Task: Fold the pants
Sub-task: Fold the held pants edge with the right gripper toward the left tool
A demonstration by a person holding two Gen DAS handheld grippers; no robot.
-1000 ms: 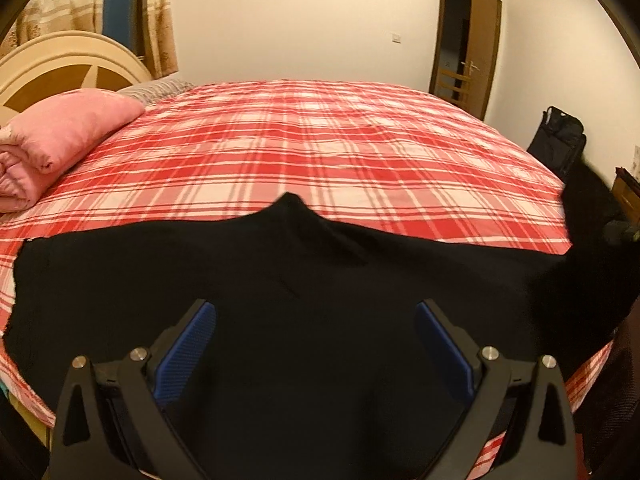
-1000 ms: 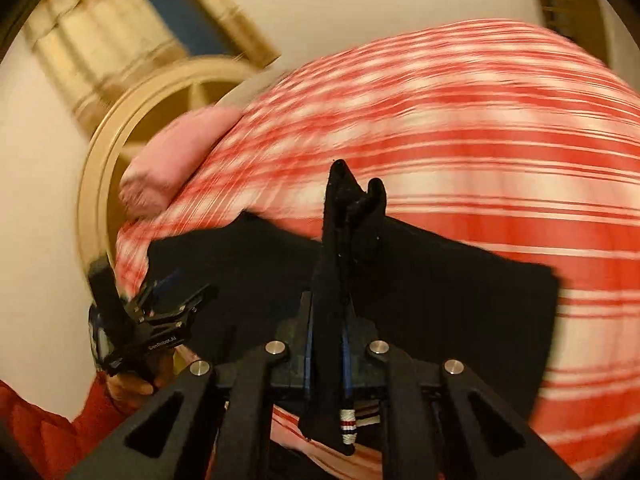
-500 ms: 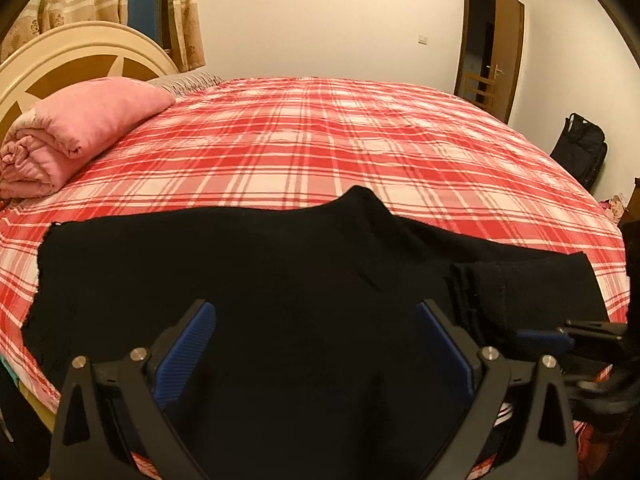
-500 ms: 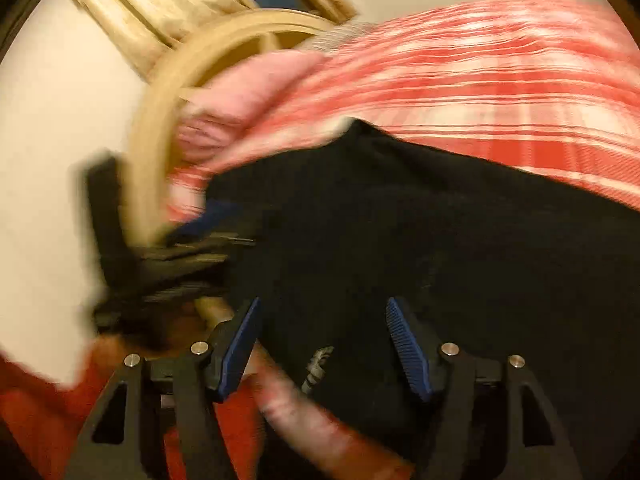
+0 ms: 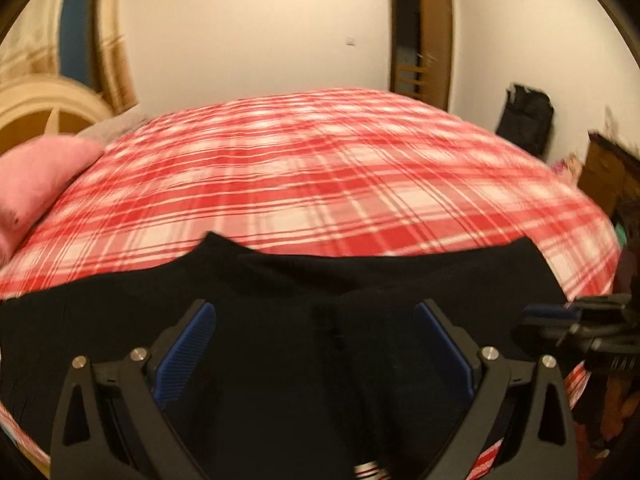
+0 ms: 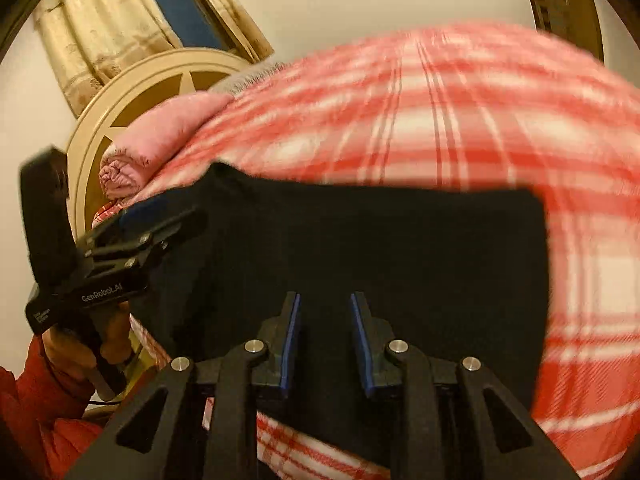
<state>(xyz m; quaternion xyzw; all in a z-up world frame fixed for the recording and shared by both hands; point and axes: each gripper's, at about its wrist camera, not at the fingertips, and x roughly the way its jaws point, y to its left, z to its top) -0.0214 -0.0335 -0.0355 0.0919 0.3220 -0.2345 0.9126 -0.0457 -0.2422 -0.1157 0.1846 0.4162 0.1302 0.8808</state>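
Right wrist: pants point(image 6: 380, 248) lie beneath the parted right hand-held gripper point(image 6: 325, 340).

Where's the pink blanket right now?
The rolled pink blanket lies at the head of the bed, against the cream headboard, at the left edge in both wrist views, beyond the black pants.

**Plaid bed, two things on it**

A bed point(image 5: 320, 168) covered in red-and-white plaid is seen. Black pants point(image 5: 280, 320) are spread flat along its near edge. A rolled pink blanket point(image 6: 160, 140) is laid at the headboard end, well apart from them.
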